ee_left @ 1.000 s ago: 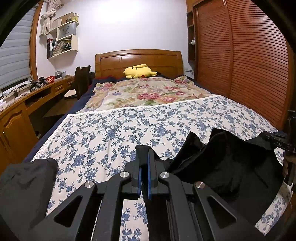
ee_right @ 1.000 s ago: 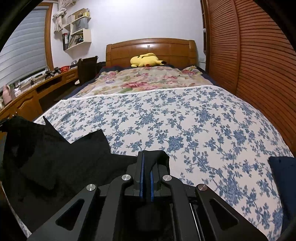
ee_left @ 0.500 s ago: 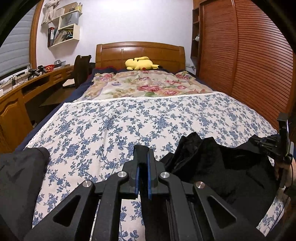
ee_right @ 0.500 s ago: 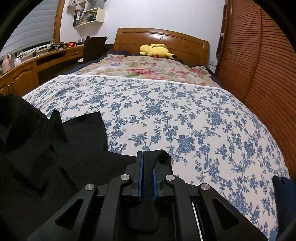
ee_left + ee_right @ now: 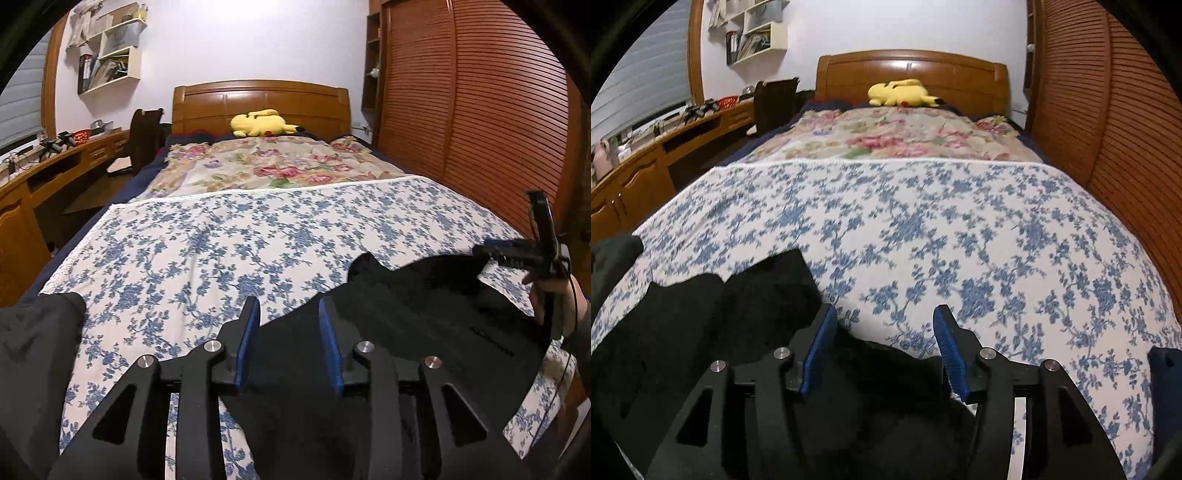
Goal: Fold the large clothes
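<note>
A black garment [image 5: 424, 314] lies spread across the near end of the bed, on the blue-flowered sheet [image 5: 229, 251]. My left gripper [image 5: 288, 314] is open, its blue pads apart over the garment's left edge. My right gripper [image 5: 884, 321] is open too, with black cloth [image 5: 701, 332] lying between and under its fingers. The right gripper also shows in the left wrist view [image 5: 517, 254], held in a hand at the garment's far right corner.
A second dark garment [image 5: 33, 354] lies at the near left of the bed. A dark blue item [image 5: 1163, 380] sits at the near right. A yellow plush toy [image 5: 262, 123] rests by the headboard. A wooden desk [image 5: 44, 177] runs along the left, slatted wardrobe doors [image 5: 480, 110] along the right.
Both grippers were shut on the black garment and have opened. The garment has dropped from a raised, bunched hang to lying flat on the sheet.
</note>
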`<state>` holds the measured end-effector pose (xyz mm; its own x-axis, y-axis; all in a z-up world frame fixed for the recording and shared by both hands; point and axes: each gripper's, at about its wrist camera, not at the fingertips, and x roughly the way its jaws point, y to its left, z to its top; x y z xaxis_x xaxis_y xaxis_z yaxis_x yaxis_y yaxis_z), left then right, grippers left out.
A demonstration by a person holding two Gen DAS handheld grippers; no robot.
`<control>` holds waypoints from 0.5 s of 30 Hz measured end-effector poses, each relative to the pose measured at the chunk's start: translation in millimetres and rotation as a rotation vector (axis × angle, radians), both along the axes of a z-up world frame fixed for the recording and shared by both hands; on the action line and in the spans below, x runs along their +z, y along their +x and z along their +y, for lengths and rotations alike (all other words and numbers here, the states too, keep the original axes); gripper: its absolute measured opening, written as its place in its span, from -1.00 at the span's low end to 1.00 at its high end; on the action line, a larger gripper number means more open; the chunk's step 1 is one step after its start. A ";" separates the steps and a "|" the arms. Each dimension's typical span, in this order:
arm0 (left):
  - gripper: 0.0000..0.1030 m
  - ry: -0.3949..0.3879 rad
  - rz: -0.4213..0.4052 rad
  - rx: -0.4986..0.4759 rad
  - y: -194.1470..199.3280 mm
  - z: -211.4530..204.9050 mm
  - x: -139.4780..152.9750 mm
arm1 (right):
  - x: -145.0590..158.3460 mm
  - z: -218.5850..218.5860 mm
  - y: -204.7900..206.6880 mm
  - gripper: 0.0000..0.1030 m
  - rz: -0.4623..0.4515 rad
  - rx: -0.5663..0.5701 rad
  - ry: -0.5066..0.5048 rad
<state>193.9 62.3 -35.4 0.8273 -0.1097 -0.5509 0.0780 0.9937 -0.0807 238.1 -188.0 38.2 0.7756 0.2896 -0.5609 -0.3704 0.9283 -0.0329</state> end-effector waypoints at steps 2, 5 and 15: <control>-0.31 0.003 0.007 -0.016 -1.5 -3.7 -1.6 | 0.5 -3.5 -1.2 0.10 0.000 -0.001 0.003; -0.30 0.015 0.010 -0.037 -4.3 -12.1 -3.2 | -4.2 -9.5 -2.1 0.11 0.008 -0.003 -0.002; -0.30 0.040 0.034 -0.103 -7.2 -40.6 -11.3 | -37.5 -13.1 52.7 0.11 0.197 -0.035 -0.069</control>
<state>186.7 21.7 -46.8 0.7936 -0.1704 -0.5841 0.1775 0.9831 -0.0455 290.7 -201.0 0.7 0.6577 0.2203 -0.7203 -0.3438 0.9387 -0.0269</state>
